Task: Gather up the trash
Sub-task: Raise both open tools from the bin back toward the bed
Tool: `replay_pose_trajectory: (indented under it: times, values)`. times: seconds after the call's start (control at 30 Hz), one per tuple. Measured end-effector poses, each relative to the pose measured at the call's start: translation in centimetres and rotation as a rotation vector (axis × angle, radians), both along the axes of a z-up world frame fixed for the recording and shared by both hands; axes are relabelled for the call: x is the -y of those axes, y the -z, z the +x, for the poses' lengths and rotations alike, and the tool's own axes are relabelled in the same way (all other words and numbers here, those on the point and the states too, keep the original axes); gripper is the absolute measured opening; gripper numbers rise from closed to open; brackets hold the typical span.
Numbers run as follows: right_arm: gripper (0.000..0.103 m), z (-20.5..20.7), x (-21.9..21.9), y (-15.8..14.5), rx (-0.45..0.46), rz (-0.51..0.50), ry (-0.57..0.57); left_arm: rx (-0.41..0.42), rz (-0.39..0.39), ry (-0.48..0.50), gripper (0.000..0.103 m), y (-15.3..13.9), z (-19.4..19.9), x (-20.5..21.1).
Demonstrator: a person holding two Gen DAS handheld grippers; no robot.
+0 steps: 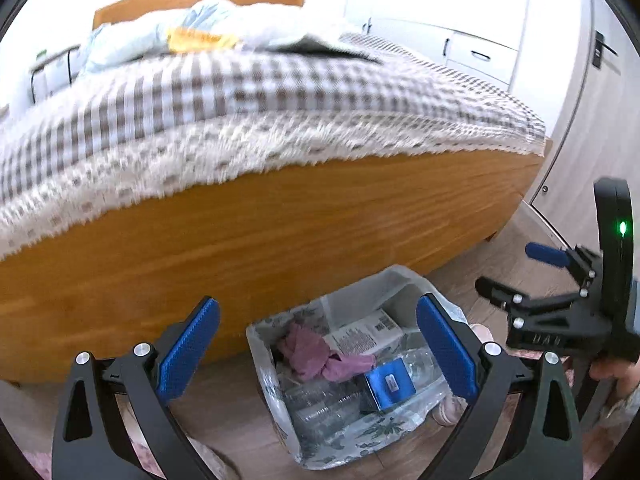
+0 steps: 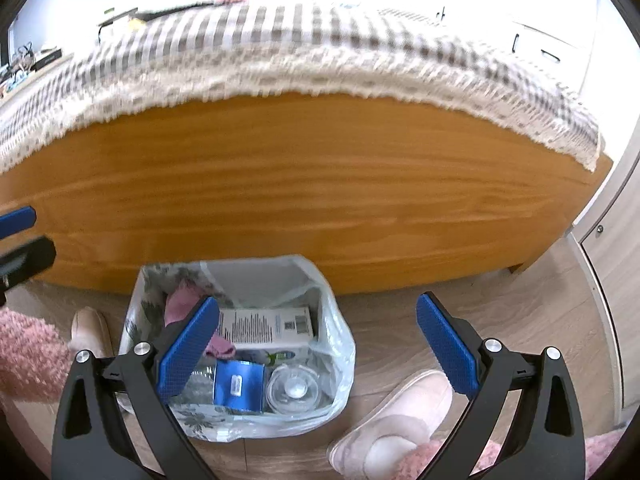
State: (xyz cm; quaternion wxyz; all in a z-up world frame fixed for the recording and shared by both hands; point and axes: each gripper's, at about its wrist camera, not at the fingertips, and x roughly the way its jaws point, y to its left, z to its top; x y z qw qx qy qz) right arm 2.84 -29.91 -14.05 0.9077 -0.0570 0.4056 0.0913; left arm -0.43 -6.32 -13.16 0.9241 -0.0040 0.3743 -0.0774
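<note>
A small bin lined with a clear plastic bag stands on the floor against the bed's wooden side. Inside lie a pink cloth, a white printed box, a blue box and clear plastic bottles. My left gripper hovers above the bin, open and empty. My right gripper is also open and empty, above the bin's right side. The right gripper appears at the right of the left wrist view.
A wooden bed with a checked, lace-edged cover fills the background; bedding and an orange item lie on top. Pink slippers flank the bin. White cabinets stand at the right.
</note>
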Motion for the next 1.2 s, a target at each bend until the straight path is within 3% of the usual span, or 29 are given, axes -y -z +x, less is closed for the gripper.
replay_pose_trajectory:
  times: [0.67, 0.83, 1.2]
  values:
    - [0.095, 0.0, 3.3, -9.1, 0.187, 0.043, 0.045, 0.226, -0.018, 0.03, 0.095, -6.6, -1.2, 0.1]
    - [0.095, 0.0, 3.4, -10.5, 0.224, 0.033, 0.028, 0.27, 0.003, 0.03, 0.095, -8.1, -0.9, 0.2]
    - [0.095, 0.4, 2.7, -12.1, 0.293, 0.015, -0.02, 0.31, -0.059, 0.015, 0.095, -10.3, 0.5, -0.6]
